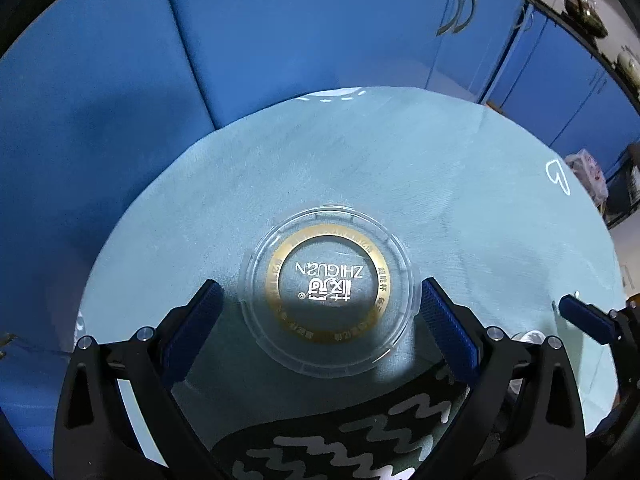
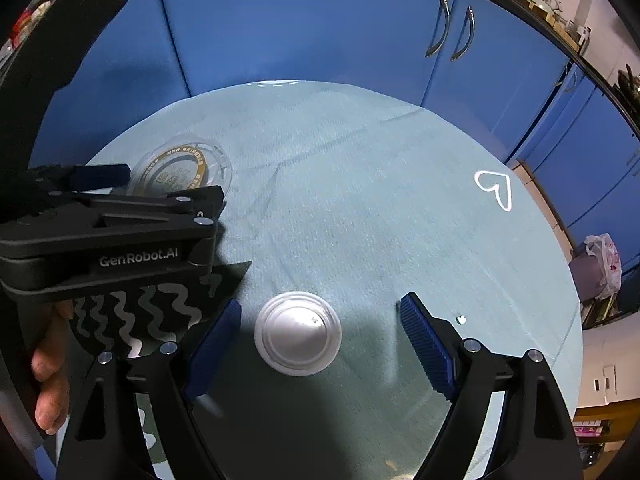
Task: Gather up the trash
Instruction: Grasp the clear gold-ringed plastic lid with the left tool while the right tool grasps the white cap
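Observation:
A clear round plastic lid (image 1: 328,292) with a gold ring and printed letters lies flat on the table. My left gripper (image 1: 320,286) is open and points steeply down, its blue pads on either side of the lid and close to its rim without pressing it. A small white round cap (image 2: 298,334) lies on the table between the pads of my right gripper (image 2: 320,304), which is open with clear gaps on both sides. In the right wrist view the clear lid (image 2: 184,172) shows at the left, beyond the left gripper's body.
The round table (image 2: 360,200) has a pale teal cloth with a white heart (image 2: 496,188). A black sheet with white wavy lines (image 2: 160,312) lies at its near edge. A hand (image 2: 48,380) holds the left gripper. Blue cabinets (image 2: 300,28) stand behind; a plastic bag (image 2: 600,260) at right.

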`<action>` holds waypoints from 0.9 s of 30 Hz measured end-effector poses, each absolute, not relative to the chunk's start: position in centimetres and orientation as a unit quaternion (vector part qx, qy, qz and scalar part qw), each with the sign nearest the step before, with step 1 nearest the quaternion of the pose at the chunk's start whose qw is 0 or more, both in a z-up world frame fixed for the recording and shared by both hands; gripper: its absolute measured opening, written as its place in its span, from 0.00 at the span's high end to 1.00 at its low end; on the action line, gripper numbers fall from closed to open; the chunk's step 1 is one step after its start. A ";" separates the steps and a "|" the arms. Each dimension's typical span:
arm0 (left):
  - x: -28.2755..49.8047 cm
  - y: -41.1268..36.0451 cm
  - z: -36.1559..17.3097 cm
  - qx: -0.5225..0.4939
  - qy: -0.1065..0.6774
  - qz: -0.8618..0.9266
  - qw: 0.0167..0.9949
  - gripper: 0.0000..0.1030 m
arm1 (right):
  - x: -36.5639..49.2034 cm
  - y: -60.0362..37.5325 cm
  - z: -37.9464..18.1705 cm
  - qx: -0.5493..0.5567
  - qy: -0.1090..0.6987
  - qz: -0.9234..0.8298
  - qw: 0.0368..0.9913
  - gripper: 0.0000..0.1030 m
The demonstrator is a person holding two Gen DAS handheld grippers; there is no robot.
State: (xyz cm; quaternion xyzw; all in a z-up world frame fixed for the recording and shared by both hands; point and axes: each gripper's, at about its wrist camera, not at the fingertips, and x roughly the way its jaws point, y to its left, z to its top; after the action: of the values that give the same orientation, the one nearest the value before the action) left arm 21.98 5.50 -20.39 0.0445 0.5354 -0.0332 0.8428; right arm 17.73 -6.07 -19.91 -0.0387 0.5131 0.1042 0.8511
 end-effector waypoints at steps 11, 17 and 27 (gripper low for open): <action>21.7 5.0 -20.1 0.052 0.522 -0.031 0.851 0.16 | 16.3 -5.6 -18.8 -0.066 0.487 0.104 0.865 0.63; 20.4 4.3 -18.4 0.062 0.502 -0.029 0.862 0.16 | 15.9 -6.9 -17.4 -0.055 0.475 0.095 0.873 0.63; 16.9 1.9 -13.4 0.073 0.459 -0.036 0.885 0.16 | 14.3 -9.8 -13.3 -0.039 0.434 0.074 0.897 0.63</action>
State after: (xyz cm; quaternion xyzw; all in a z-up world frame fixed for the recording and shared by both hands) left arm 16.87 1.93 -13.37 0.0725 0.4592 -0.0358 0.8846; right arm 14.26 -9.78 -13.29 -0.0388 0.4345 0.0739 0.8968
